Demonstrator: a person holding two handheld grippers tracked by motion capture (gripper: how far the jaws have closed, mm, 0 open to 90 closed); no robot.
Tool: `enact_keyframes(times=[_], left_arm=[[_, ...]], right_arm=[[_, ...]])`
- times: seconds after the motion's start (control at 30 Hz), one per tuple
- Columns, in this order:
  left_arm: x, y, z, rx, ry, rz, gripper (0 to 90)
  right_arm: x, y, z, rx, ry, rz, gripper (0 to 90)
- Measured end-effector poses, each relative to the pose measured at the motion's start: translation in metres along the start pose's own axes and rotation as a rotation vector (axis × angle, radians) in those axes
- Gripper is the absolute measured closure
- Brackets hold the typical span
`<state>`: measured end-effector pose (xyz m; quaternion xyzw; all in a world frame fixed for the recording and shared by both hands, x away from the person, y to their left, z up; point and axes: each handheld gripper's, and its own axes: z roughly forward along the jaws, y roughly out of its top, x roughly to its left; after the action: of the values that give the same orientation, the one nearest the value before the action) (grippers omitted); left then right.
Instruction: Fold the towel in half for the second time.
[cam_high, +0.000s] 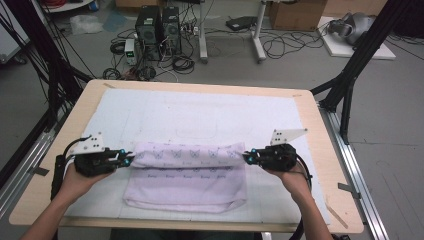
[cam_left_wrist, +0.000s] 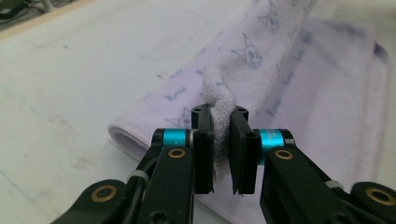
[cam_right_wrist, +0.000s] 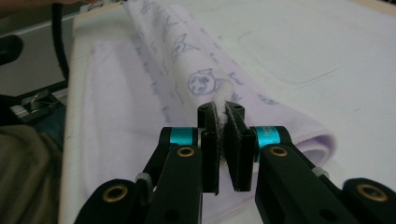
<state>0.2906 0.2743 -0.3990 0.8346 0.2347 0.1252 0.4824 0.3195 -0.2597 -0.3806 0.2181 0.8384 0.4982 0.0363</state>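
Observation:
A pale lilac towel (cam_high: 187, 175) printed with small cartoon faces lies folded on the white mat (cam_high: 200, 115). Its far fold is lifted and stretched between the two grippers. My left gripper (cam_high: 129, 159) is shut on the towel's left end; in the left gripper view the cloth (cam_left_wrist: 261, 84) is pinched between the pads (cam_left_wrist: 203, 154). My right gripper (cam_high: 246, 157) is shut on the right end, and in the right gripper view the towel edge (cam_right_wrist: 205, 84) bunches between the pads (cam_right_wrist: 239, 154). A hand holds each gripper near the table's front.
The mat covers a light wooden table (cam_high: 320, 135). Beyond the far edge stand computer towers (cam_high: 157, 25) with tangled cables on the floor. Black frame legs (cam_high: 350, 80) rise at the right, and a metal rail (cam_high: 360, 175) runs along that side.

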Motion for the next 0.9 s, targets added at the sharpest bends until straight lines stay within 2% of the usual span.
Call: enact_keyframes(times=[0.1,0.2,0.3,0.4,0.5,0.6,0.63,0.8,0.87,0.9], left_arm=[[-0.012,-0.016,-0.006,0.024,-0.019,-0.013,78.1],[-0.018,-0.026,-0.011,0.049,-0.031,-0.03,66.9],[-0.021,-0.024,-0.013,0.053,-0.044,-0.031,59.4],[-0.023,-0.017,-0.011,0.04,-0.055,-0.027,55.1],[-0.025,-0.013,-0.002,0.045,-0.072,-0.017,55.5],[-0.029,-0.015,0.01,0.079,-0.09,-0.004,57.7],[-0.03,-0.016,0.011,0.087,-0.098,0.0,59.6],[-0.038,-0.025,0.02,0.148,-0.127,0.017,62.5],[-0.04,-0.029,0.022,0.179,-0.136,0.037,69.6],[-0.043,-0.033,0.024,0.193,-0.13,0.046,74.6]], right_arm=[[0.014,-0.016,-0.001,0.004,0.024,-0.002,84.4],[0.026,-0.032,0.0,0.037,0.056,0.005,79.0],[0.03,-0.038,-0.003,0.034,0.061,0.017,72.0],[0.03,-0.035,-0.006,0.018,0.042,0.01,68.1],[0.03,-0.032,-0.003,0.042,0.025,-0.014,65.9],[0.03,-0.035,0.007,0.092,0.019,-0.029,64.2],[0.03,-0.038,0.013,0.121,0.021,-0.04,63.9],[0.031,-0.052,0.029,0.176,0.042,-0.047,62.7],[0.033,-0.056,0.035,0.199,0.046,-0.047,64.9],[0.034,-0.057,0.036,0.196,0.045,-0.052,69.5]])
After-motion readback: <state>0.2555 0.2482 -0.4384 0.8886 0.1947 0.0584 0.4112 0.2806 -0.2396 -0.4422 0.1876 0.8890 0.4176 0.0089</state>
